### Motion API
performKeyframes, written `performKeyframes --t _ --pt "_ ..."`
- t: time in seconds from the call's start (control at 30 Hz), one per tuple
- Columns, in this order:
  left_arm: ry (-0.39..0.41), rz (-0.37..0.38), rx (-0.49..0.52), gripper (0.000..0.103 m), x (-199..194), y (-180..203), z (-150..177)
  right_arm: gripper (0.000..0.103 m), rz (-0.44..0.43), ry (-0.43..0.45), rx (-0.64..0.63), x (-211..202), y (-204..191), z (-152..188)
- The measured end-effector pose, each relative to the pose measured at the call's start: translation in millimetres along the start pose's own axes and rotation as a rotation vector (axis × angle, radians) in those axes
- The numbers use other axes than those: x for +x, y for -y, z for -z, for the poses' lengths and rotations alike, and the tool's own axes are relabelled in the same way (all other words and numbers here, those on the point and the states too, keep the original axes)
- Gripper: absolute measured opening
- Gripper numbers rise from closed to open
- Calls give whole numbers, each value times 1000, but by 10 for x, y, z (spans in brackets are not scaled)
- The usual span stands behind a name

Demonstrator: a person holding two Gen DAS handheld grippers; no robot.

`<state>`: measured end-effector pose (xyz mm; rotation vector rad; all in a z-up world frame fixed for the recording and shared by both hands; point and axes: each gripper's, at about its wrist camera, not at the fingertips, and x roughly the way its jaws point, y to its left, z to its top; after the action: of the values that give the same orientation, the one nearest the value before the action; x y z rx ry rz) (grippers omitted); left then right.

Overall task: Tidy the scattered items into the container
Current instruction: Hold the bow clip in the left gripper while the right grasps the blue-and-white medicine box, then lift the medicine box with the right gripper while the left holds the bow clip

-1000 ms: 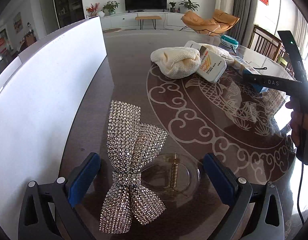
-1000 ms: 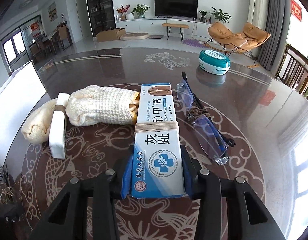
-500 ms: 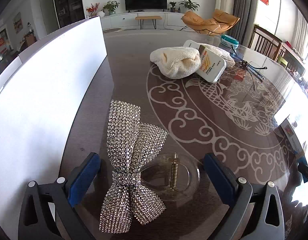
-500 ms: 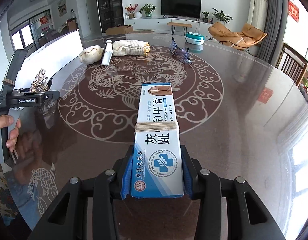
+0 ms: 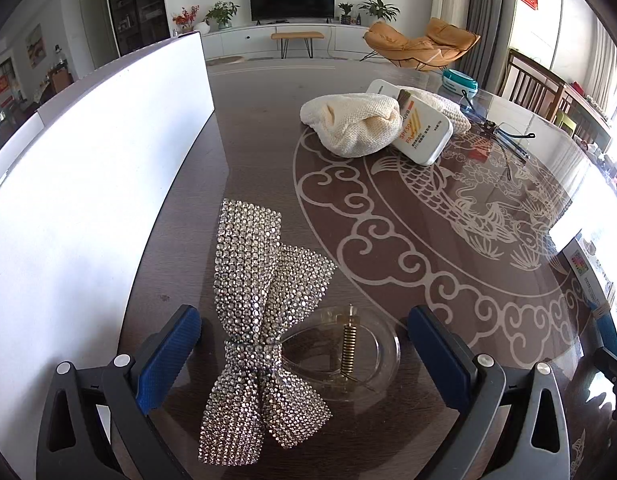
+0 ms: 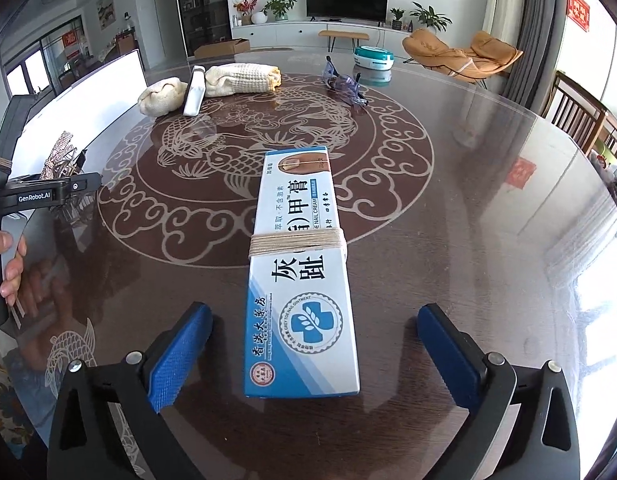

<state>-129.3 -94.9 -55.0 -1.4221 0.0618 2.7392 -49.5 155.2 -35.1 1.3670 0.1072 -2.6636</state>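
A rhinestone bow (image 5: 260, 300) on a clear claw clip (image 5: 348, 348) lies on the dark table. My left gripper (image 5: 300, 328) stands open around it, with both blue pads clear of it. The white container (image 5: 88, 168) rises just left of the bow. In the right wrist view a blue-and-white ointment box (image 6: 302, 280), bound with string, lies flat on the table. My right gripper (image 6: 314, 320) straddles its near end. Its jaws are opening, with a wide gap between each pad and the box.
Far across the table lie cream cloths (image 5: 352, 124), a white flat box (image 5: 424, 132), glasses (image 5: 496, 132) and a teal tin (image 5: 459, 80). A hand (image 6: 8, 264) holds the left gripper's handle at the left. Chairs stand beyond the right rim.
The right gripper drew the ointment box back from the far items to the near side of the table, then its jaws spread off it. The left gripper and the bow stayed put.
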Motion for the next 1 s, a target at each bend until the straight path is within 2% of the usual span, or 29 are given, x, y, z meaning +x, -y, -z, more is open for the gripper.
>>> performKeyframes --t 0.97,1.0 --pt "0 11 15 103 3 50 -2 103 -1 0 0 -3 0 1" --pt "13 23 33 94 -15 85 -2 103 -1 -1 0 -3 0 1"
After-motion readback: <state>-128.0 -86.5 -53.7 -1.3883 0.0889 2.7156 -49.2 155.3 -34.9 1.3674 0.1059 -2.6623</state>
